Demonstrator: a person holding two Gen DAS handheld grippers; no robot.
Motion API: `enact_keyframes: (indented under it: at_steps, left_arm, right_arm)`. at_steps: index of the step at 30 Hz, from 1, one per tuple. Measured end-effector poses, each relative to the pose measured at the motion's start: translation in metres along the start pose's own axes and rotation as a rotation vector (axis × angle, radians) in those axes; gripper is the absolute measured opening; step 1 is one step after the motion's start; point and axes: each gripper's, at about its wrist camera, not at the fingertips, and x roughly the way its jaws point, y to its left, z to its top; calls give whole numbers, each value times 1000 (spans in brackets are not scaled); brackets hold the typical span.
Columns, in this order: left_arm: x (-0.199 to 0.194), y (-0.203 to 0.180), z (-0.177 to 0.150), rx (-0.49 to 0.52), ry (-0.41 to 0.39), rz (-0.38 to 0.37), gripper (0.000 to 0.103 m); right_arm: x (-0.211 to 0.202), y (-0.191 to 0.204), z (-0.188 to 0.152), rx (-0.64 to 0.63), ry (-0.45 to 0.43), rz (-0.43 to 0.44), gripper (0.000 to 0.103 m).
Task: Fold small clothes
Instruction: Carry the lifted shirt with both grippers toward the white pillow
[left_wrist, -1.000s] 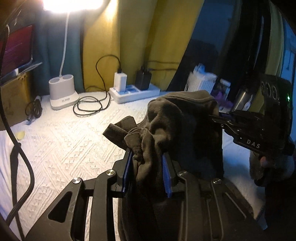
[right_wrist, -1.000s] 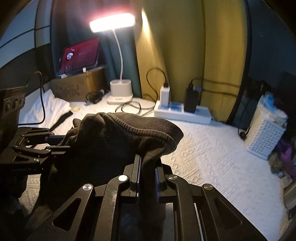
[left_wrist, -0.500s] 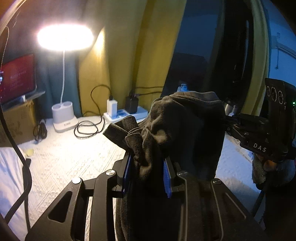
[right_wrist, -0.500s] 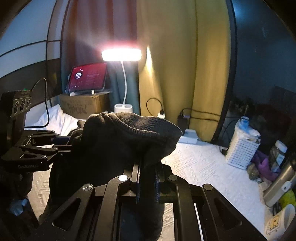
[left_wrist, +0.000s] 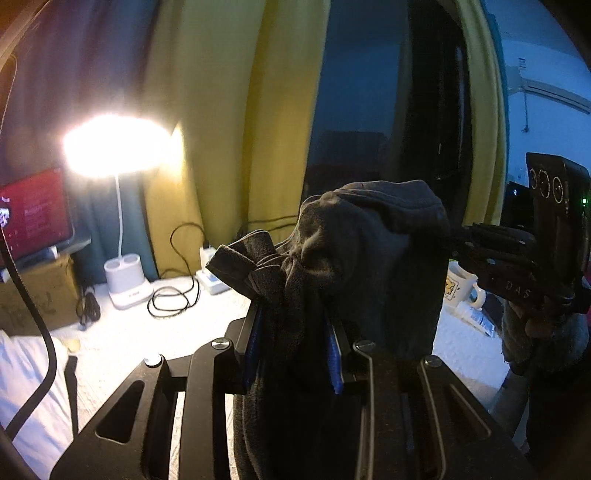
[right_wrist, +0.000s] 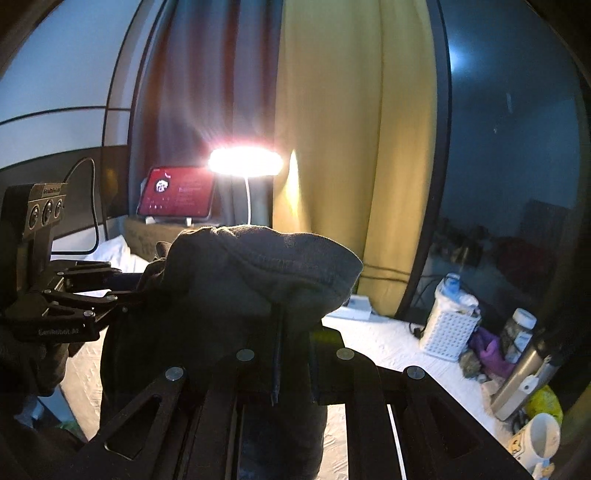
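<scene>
Where jaws clamp, dark garment (left_wrist: 369, 258) bunched.

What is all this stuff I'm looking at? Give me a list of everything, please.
dark grey knitted garment: one, dark grey, held up between both grippers above the bed
white textured bedspread: one, white, below everything
lit white desk lamp: one, white, far end of the bedspread
red-screened tablet: one, red, propped on a cardboard box left of the lamp
white power strip: one, white, by the yellow curtain, black cables plugged in
white perforated basket: one, white, right side
white printed mug: one, white, near right corner
left gripper: black, blue pads, shut on the garment
right gripper: black, shut on the garment
</scene>
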Motion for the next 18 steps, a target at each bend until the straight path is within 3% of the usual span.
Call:
enact_keyframes:
  at_steps: [10, 18]
  left_arm:
    - [-37, -14, 19, 57, -96, 7, 28]
    - [-68, -9, 35, 96, -181, 57, 28]
  right_arm:
    - [-47, 17, 22, -53, -105, -28, 12]
    - [-72, 38, 47, -95, -189, -10, 12]
